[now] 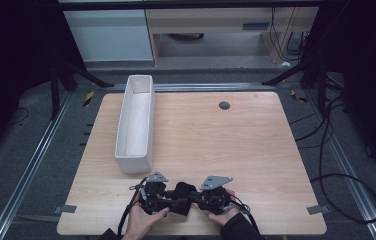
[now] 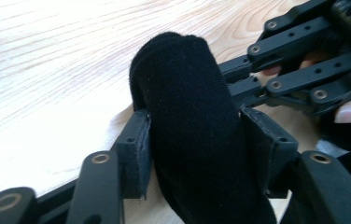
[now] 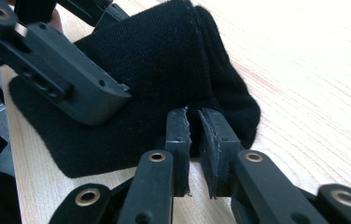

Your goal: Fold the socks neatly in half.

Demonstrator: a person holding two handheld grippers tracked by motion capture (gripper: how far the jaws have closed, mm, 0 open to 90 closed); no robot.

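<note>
black sock (image 2: 192, 121) bunched up between both grippers at the near counter (image 1: 216, 135) edge, left gripper (image 2: 194, 154) fingers (image 2: 134, 154) fairly wide, hugging its thick rolled part, right gripper (image 3: 194, 144) fingers (image 3: 178, 140) nearly closed, pinching a thin fold, white bin (image 1: 136, 120) well beyond them

black cloth (image 2: 197, 135) | lower end cut off (bottom edge)

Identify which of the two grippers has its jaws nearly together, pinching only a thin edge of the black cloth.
The right gripper: its jaws nip a thin fold of the black cloth, while the left gripper spans the thick bunched part.
</note>
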